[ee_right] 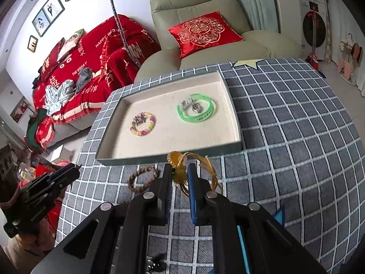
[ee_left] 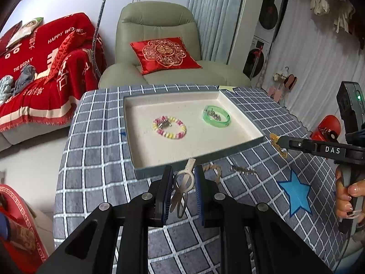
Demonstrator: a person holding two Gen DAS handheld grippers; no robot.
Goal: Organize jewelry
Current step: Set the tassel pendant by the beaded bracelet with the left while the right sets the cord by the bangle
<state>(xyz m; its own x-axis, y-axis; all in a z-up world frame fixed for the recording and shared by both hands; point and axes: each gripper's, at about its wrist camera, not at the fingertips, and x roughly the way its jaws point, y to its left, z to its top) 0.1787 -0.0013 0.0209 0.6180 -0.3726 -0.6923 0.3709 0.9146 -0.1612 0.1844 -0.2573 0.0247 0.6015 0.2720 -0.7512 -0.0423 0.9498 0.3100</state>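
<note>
A shallow cream-lined tray (ee_left: 239,116) (ee_right: 230,105) lies on the checked tablecloth. In it are a pink-and-yellow bead bracelet (ee_left: 169,127) (ee_right: 143,123) and a green bangle (ee_left: 216,116) (ee_right: 196,110), each with small silver pieces inside. My left gripper (ee_left: 183,178) is shut on a silver hair clip (ee_left: 182,189), held just before the tray's near edge. My right gripper (ee_right: 179,173) (ee_left: 279,145) is shut on a yellow cord hair ornament (ee_right: 180,162), near the tray's near right corner. A brown braided bracelet (ee_right: 142,178) (ee_left: 214,171) and a silver chain (ee_left: 243,170) lie on the cloth.
A blue star sticker (ee_left: 296,193) is on the cloth at the right, a pale yellow star (ee_right: 247,63) at the far edge. A green armchair (ee_left: 159,45) with a red cushion stands behind the table, a red-covered sofa (ee_left: 45,64) to the left.
</note>
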